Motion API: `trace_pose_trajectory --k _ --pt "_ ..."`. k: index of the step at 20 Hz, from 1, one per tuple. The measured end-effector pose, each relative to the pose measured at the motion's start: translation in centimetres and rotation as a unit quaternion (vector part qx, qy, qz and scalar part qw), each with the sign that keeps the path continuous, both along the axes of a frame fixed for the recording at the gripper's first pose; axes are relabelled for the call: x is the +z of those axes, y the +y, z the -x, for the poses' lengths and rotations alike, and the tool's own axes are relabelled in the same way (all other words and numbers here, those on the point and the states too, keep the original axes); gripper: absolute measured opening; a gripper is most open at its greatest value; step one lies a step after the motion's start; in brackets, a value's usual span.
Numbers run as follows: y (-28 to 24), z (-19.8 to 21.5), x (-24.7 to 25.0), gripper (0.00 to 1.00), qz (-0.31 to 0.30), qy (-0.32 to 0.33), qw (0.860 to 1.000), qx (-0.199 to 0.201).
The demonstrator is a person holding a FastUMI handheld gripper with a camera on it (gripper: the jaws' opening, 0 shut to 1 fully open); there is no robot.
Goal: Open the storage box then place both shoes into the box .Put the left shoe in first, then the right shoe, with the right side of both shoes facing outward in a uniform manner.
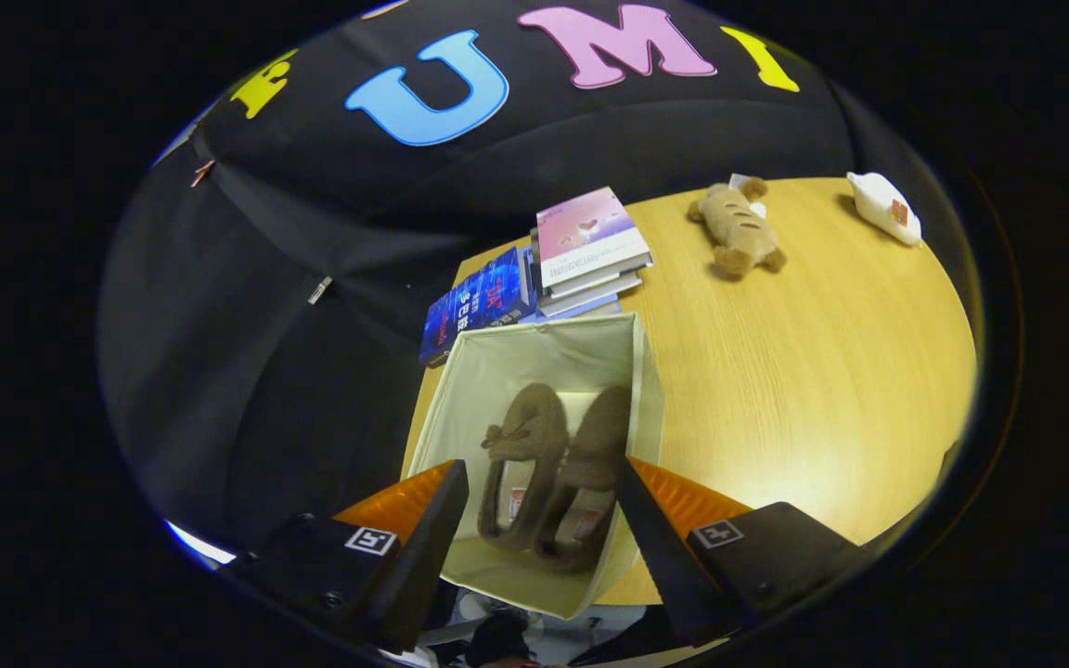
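A cream fabric storage box (488, 390) stands open at the wooden table's left edge, directly under my gripper (542, 473). Two brown fuzzy slippers lie side by side inside it. The left-hand slipper (527, 436) carries a small bow on its top; the right-hand slipper (595, 445) leans against the box's right wall. Both point their toes away from me, with the heel openings nearest the fingers. My fingers (432, 529) are spread wide above the box, and nothing is held between them. No lid shows on the box.
Beyond the box sits a stack of books (586, 250), with blue books (479, 306) beside it. A brown plush toy (737, 232) and a white packet (885, 209) lie at the far side of the wooden table (822, 371).
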State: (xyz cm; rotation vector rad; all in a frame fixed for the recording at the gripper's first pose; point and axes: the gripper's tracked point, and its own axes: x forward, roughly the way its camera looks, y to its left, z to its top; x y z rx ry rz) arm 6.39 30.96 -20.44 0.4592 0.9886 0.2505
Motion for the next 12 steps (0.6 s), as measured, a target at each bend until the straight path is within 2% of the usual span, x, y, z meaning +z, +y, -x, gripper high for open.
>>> trace_pose_trajectory --k 7,12 --pt "-9.2 -1.1 5.9 0.99 0.024 -0.105 0.994 -0.003" --pt "-17.9 -2.1 9.8 0.99 0.07 -0.2 0.977 -0.021"
